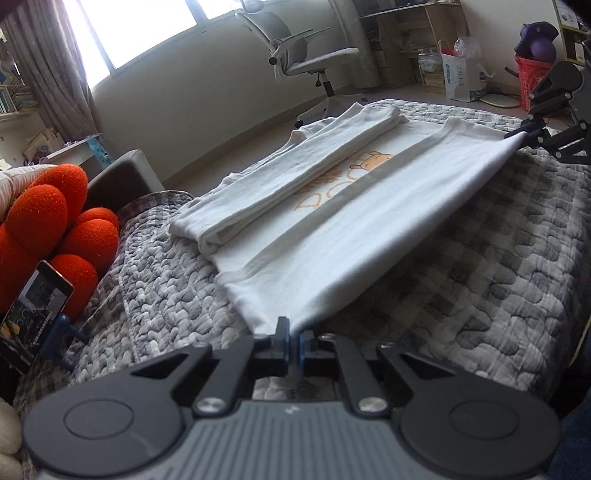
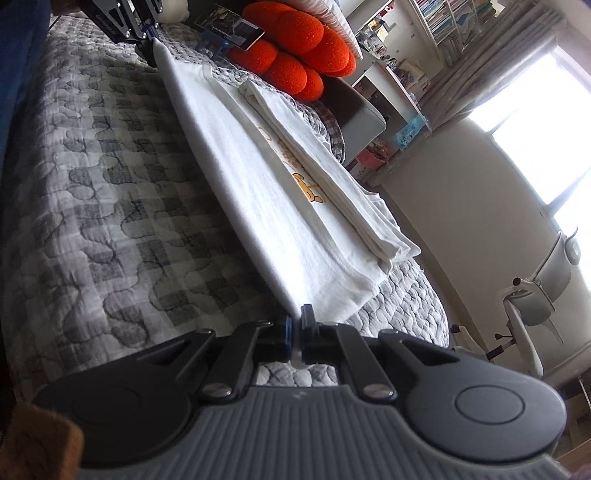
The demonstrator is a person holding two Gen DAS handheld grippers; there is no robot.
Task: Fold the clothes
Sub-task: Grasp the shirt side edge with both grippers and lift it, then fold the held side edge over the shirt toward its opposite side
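Observation:
A white T-shirt (image 1: 332,236) with an orange cartoon print (image 1: 343,177) lies on a grey quilted bed (image 1: 461,295). Its far side is folded inward into a long strip (image 1: 310,173). My left gripper (image 1: 294,341) is shut on one corner of the near edge. My right gripper (image 1: 524,134) is shut on the other corner, and the edge is stretched taut and lifted between them. In the right wrist view my right gripper (image 2: 297,328) pinches the shirt (image 2: 258,184) and the left gripper (image 2: 149,33) shows at the far end.
An orange lobed cushion (image 1: 55,229) and a phone on a blue stand (image 1: 33,302) sit at the bed's left end. A grey sofa arm (image 1: 122,173), an office chair (image 1: 295,55), shelves and a red basket (image 1: 532,85) stand beyond the bed.

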